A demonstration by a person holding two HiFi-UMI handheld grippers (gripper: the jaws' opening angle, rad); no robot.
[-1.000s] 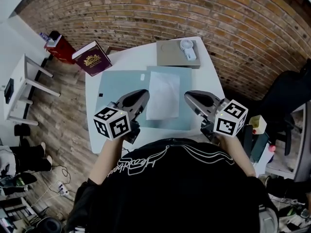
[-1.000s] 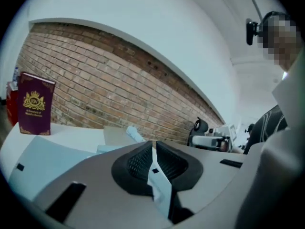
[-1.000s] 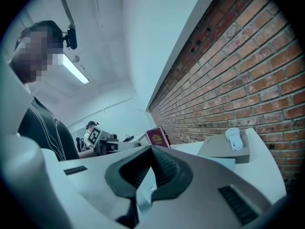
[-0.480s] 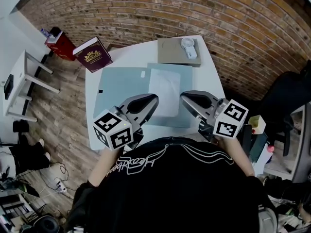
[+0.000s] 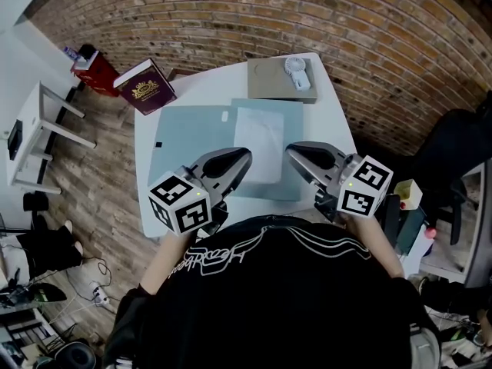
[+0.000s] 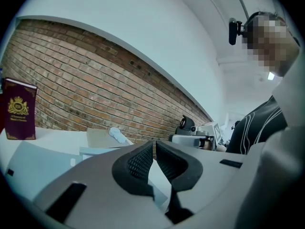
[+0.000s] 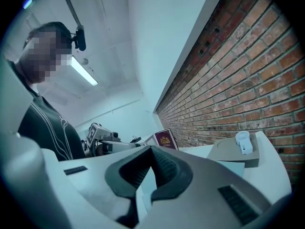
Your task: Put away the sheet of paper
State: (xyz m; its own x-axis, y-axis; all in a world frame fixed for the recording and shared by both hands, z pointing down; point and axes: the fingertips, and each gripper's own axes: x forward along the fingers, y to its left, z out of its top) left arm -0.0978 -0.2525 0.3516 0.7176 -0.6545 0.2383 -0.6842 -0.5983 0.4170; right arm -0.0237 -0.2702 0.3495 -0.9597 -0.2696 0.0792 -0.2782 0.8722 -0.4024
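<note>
Left tongs [image 5: 243, 158] shifted toward paper [image 5: 259, 138], shut.

Seen from the head view, the near edge of the white table [image 5: 201, 91] is covered by the person's black shirt [image 5: 269, 298]. The hands are out of sight behind the left gripper [image 5: 244, 158] and the right gripper [image 5: 292, 151]. At the table's middle, the left gripper's tip covers the near left corner of the sheet of paper [image 5: 259, 141]. In both gripper views the jaws block most of the sheet (only a pale sliver shows beneath them). At the table's far left corner, the gold crest on the maroon book [image 5: 145, 89] is too small to read. Left of the table, the red object [image 5: 94, 74] cannot be identified.
</note>
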